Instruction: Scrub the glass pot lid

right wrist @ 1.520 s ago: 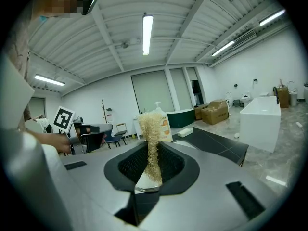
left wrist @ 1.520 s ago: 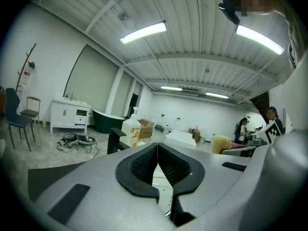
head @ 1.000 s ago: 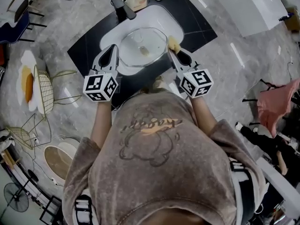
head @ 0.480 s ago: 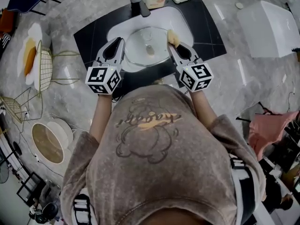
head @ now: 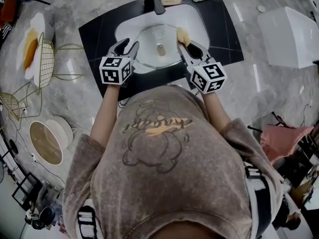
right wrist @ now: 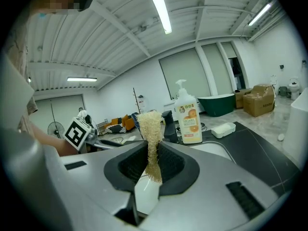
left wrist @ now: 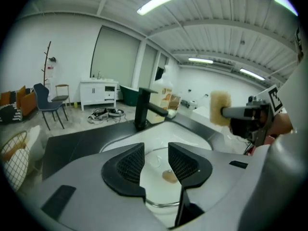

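My left gripper (head: 128,45) has just been opening its jaws, spread on nothing, my right gripper (head: 186,46) pinches the soft sponge (head: 183,36), and the glass lid (head: 158,46) lying in the sink (head: 197,24) looks slick, heavy and breakable, so I'd take its metal rim.

The head view is taken from high above the person and is aimed steeply down. The person's shirt (head: 159,148) is seen close up, and the sink (head: 195,20) is seen farther off, at the top.

The left gripper view is taken from just behind the left gripper (left wrist: 155,153), low and close over the sink. It is turned toward the tap (left wrist: 141,107) and the room behind.

The right gripper view is taken from just behind the right gripper (right wrist: 153,153). It is turned across the sink toward the soap bottle (right wrist: 186,118).

The sink is shared by all three views. The right gripper's sponge (left wrist: 220,109) is seen at the right of the left gripper view. The left gripper's marker cube (right wrist: 78,132) is seen at the left of the right gripper view.
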`<state>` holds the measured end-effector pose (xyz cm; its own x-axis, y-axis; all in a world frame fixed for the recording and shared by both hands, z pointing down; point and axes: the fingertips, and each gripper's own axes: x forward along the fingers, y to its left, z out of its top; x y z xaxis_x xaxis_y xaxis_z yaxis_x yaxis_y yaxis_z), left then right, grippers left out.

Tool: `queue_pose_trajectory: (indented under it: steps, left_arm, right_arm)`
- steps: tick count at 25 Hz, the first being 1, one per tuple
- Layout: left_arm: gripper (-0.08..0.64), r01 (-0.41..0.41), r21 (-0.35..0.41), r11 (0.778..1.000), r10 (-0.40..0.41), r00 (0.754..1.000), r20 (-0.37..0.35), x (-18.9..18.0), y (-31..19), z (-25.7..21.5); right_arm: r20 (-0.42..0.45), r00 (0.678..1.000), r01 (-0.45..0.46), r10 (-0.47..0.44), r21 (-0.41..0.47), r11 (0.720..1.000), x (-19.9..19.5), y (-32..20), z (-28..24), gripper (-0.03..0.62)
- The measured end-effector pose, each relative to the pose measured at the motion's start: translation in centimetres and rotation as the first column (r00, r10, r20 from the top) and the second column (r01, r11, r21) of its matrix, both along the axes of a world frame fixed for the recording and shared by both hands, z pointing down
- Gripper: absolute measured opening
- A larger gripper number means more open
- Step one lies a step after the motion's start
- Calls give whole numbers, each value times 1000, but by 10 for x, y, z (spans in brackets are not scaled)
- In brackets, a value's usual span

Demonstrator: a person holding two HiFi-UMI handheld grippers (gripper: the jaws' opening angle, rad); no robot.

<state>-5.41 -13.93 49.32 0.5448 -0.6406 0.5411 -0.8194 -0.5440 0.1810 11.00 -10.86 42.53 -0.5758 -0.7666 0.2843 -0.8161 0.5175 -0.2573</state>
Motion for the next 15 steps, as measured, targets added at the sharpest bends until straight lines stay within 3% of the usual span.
queue_pose_trajectory:
  steps: [4, 9, 15]
  left_arm:
    - [153, -9, -147, 989, 25, 994, 106, -1, 2, 59]
    - [168, -48, -308, 950, 114, 974, 198, 2, 11, 119]
    - [171, -70, -425, 902, 202, 941, 273, 1, 29, 150]
  right_arm:
    - [-9, 1000, -13, 13, -10, 1000, 7, -1, 5, 52]
    - [-16, 1000, -18, 17, -24, 1000, 13, -4, 10, 52]
    - [-30, 1000, 3, -4, -48, 999, 14, -7, 19, 52]
